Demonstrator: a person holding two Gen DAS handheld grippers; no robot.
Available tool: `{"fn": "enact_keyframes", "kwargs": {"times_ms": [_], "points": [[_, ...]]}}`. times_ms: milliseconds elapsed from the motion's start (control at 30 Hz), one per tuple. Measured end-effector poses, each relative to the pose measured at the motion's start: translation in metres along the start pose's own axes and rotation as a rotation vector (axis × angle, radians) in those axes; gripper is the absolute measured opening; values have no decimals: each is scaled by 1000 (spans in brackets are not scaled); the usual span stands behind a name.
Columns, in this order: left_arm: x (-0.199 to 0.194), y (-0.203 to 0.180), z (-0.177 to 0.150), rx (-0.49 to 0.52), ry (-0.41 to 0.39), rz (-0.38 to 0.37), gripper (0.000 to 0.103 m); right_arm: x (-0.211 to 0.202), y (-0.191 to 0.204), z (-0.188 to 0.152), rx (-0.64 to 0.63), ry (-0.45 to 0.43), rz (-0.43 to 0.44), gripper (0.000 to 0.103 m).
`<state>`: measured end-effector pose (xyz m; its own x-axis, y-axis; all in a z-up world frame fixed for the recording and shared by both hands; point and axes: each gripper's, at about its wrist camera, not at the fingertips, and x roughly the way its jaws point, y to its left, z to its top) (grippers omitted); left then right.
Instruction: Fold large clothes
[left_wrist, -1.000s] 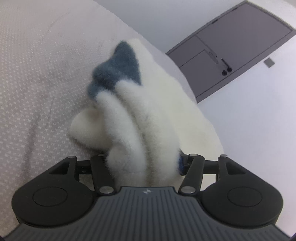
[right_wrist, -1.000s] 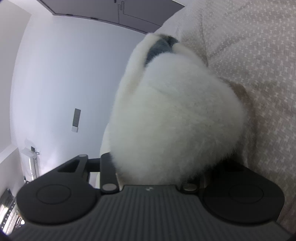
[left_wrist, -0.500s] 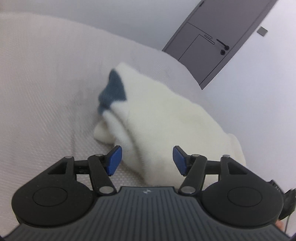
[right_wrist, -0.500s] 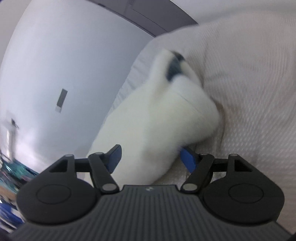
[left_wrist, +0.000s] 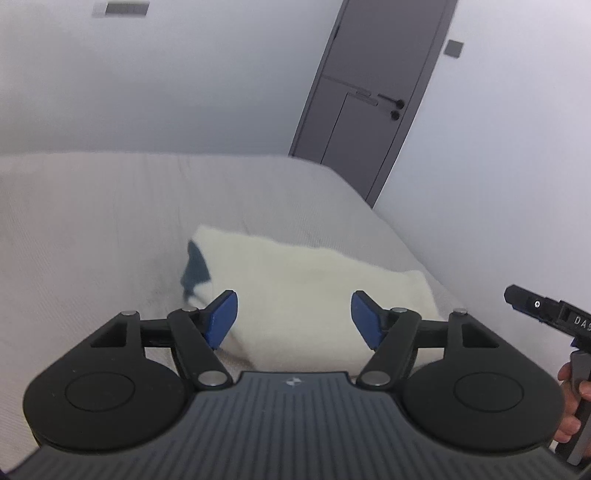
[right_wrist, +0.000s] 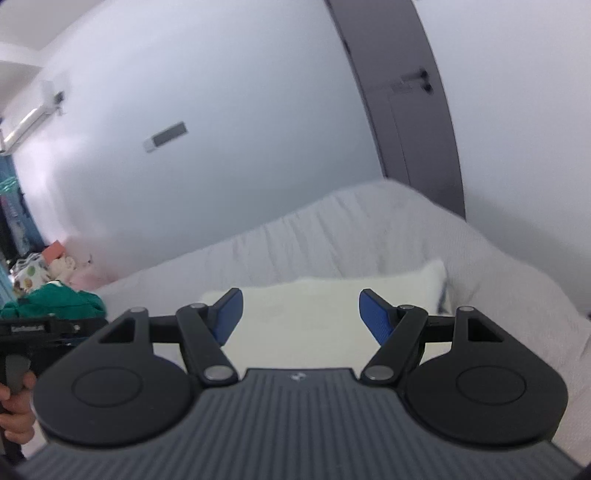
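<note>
The folded white fleece garment (left_wrist: 306, 295) has its near edge hidden behind the left gripper's (left_wrist: 293, 315) body; the right wrist view is motion-blurred, softening the garment (right_wrist: 303, 314) and bedspread (right_wrist: 369, 229). The person's right hand (left_wrist: 572, 402) and left hand (right_wrist: 14, 410) are cut off at the frame edges. The clutter (right_wrist: 44, 280) beyond the bed is too small to identify

Your light is soft, even and cool; no hard shadows anywhere, only a faint dark patch beside the folded fleece (left_wrist: 303, 291) on the bed cover (left_wrist: 92, 229). No glare. Motion blur smears the right wrist view, worst at the door (right_wrist: 399, 110) and the clutter at left. Fisheye bends your walls and door frames toward the edges. Both views look slightly soft.
</note>
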<state>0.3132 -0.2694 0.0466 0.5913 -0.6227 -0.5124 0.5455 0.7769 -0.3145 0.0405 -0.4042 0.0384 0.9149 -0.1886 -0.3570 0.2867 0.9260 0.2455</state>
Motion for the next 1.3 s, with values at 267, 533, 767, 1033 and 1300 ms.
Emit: {"fn": "enact_keyframes", "kwargs": {"times_ms": [267, 533, 767, 1033, 1300], "points": [[-55, -21, 2, 44, -84, 20, 87, -47, 55, 7, -115, -67, -9, 73], [-99, -26, -20, 65, -134, 24, 98, -75, 71, -8, -138, -61, 6, 75], [-123, -31, -47, 95, -156, 28, 100, -76, 77, -28, -150, -37, -30, 75], [-116, -35, -77, 132, -147, 67, 100, -71, 73, -56, -123, 41, -49, 75], [-100, -25, -95, 114, -105, 84, 100, -67, 75, -79, -132, 79, -82, 75]]}}
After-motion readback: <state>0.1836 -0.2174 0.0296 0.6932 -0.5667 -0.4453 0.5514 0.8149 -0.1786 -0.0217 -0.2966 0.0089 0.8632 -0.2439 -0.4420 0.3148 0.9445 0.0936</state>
